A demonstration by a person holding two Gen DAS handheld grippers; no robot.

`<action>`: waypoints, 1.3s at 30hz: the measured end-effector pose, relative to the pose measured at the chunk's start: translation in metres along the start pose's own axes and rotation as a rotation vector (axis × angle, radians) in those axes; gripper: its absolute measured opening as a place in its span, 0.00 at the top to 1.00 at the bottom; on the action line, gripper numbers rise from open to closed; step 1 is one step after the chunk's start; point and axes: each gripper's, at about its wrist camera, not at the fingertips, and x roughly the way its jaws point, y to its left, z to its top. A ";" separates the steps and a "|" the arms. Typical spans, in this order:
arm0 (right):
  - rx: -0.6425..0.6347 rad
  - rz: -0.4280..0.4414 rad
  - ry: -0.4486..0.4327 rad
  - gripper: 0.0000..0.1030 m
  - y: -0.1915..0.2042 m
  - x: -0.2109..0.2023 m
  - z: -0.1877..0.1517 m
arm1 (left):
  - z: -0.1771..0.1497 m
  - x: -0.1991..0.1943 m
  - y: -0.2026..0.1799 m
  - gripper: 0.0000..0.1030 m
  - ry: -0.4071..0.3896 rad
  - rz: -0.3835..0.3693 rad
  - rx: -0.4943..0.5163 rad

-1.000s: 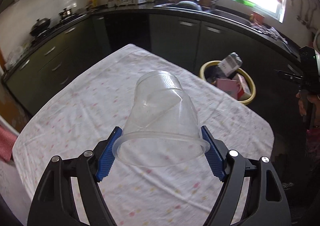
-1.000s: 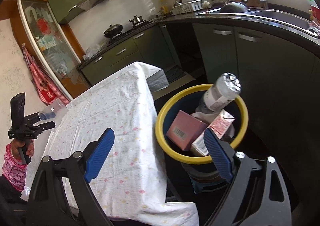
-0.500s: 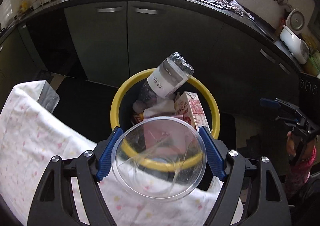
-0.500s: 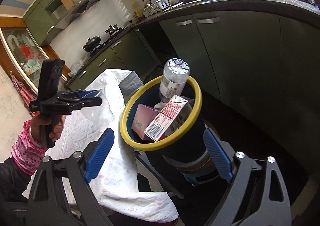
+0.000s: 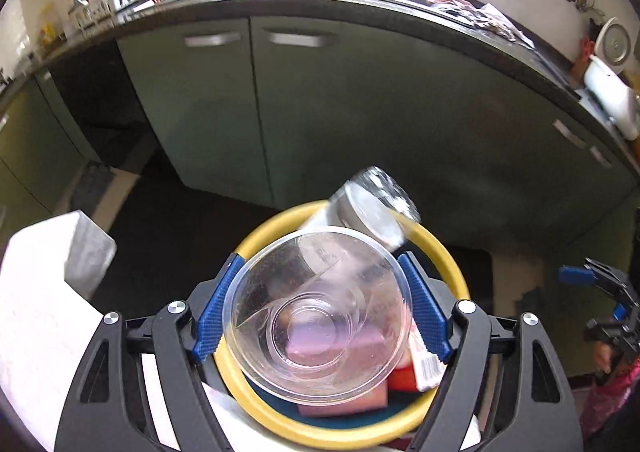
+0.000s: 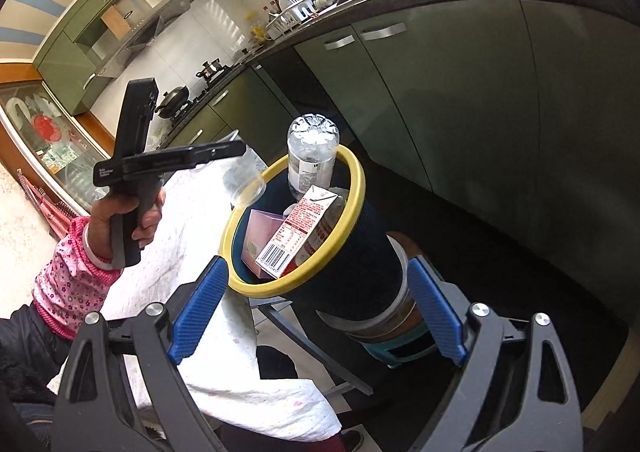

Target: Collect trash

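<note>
A clear cup (image 5: 316, 316) was pinched at its rim between the blue pads (image 5: 210, 318) of the left hand-held gripper (image 5: 320, 312). The cup's open mouth was turned toward the camera, and its bottom was pointed down. It was held just above the bin (image 5: 448, 252), over the near side of the yellow rim. In the right wrist view, the cup (image 6: 244, 179) was seen at the tip of the left hand-held gripper (image 6: 240, 149), beside the rim at the table's side. That hand-held gripper was gripped by a hand (image 6: 124, 219) in a pink flowered sleeve (image 6: 70, 284).

The right hand-held gripper (image 6: 316, 316) was spread wide, and nothing was held in it. The dark wall of the bin (image 6: 360, 276) was seen between its blue pads (image 6: 198, 310), but it could not be told if the wall was touched. In the left wrist view, the right hand-held gripper (image 5: 600, 292) was seen at the far right, well apart from the cup.

The bin was already filled with trash. A clear bottle (image 6: 312, 155) was stuck in it upside down, and it leaned on the far rim. A carton (image 6: 298, 236) with a bar code was laid near the middle. A pink box (image 6: 260, 236) was tucked beside the carton.

The table (image 6: 192, 252) was covered with a white spotted cloth, and it stood just beside the bin. Green cupboards (image 5: 340, 111) were seen behind the bin, under a dark worktop (image 5: 360, 7).
</note>
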 end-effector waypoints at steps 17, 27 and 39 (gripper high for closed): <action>-0.019 0.019 0.022 0.13 0.014 0.007 -0.007 | -0.038 -0.052 -0.017 0.05 -0.104 0.177 -0.012; -0.295 0.012 0.018 0.07 0.117 0.016 -0.027 | -0.198 -0.235 -0.025 0.05 -0.282 0.516 -0.275; -0.563 -0.033 -0.084 0.07 0.237 -0.014 -0.065 | -0.377 -0.384 -0.011 0.05 -0.408 0.779 -0.602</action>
